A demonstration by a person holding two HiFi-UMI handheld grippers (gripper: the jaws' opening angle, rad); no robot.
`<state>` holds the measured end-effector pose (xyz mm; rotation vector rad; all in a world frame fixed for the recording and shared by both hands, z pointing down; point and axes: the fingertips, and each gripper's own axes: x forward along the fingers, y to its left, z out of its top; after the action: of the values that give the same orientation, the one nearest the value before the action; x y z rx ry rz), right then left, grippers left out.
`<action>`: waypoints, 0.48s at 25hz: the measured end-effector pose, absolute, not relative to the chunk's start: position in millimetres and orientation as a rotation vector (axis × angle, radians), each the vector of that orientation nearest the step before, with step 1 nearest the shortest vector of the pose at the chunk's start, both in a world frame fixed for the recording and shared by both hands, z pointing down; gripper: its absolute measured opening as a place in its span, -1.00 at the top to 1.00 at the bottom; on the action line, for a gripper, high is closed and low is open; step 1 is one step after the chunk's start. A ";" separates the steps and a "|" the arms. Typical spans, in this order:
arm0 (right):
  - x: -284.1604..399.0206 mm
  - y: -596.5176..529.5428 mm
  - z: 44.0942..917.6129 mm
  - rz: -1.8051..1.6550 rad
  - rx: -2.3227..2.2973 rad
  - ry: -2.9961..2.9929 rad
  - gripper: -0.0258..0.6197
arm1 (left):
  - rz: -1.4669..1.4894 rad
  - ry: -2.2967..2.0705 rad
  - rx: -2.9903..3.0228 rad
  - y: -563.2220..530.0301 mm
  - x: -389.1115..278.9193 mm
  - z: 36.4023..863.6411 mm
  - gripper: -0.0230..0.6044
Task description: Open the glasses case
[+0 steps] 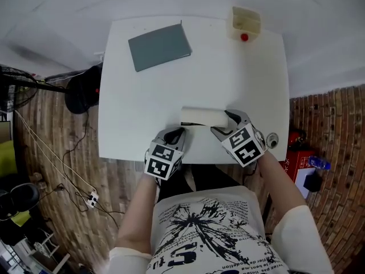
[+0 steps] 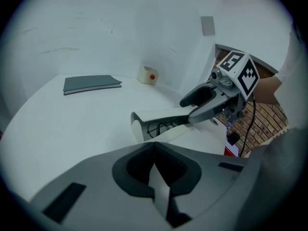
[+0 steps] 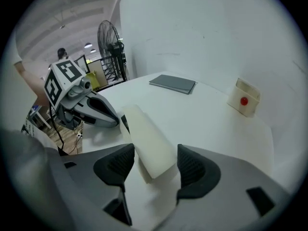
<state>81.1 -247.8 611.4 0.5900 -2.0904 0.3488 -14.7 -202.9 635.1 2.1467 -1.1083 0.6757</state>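
White bench (image 1: 228, 67) carries the glasses case (image 1: 202, 117) near us. Our left claw (image 1: 175, 135) pinches its thin flap (image 2: 160, 186); our right claw (image 1: 223, 124) clamps its body

The right gripper (image 1: 226, 122) covers one end of the glasses case (image 1: 202, 116); the glasses (image 2: 161, 125) inside show only in part.

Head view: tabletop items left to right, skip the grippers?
grey notebook → glasses case → small box with red button
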 end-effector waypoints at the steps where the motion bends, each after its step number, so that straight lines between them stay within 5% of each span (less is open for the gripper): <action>1: 81.3 -250.0 607.9 0.344 0.603 -2.099 0.06 | 0.675 -1.104 2.144 -202.5 -14.5 635.2 0.88; 5: 84.2 -267.3 598.4 0.286 0.682 -2.091 0.43 | 0.670 -1.094 2.139 -203.4 -14.8 634.5 0.88; 12: 87.4 -294.6 597.6 0.300 0.720 -2.084 0.55 | 0.669 -1.089 2.136 -202.9 -14.1 633.4 0.88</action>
<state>87.4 -294.6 597.6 0.7197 -2.0842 0.3005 -14.1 -202.9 633.4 2.1363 -1.0887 0.6686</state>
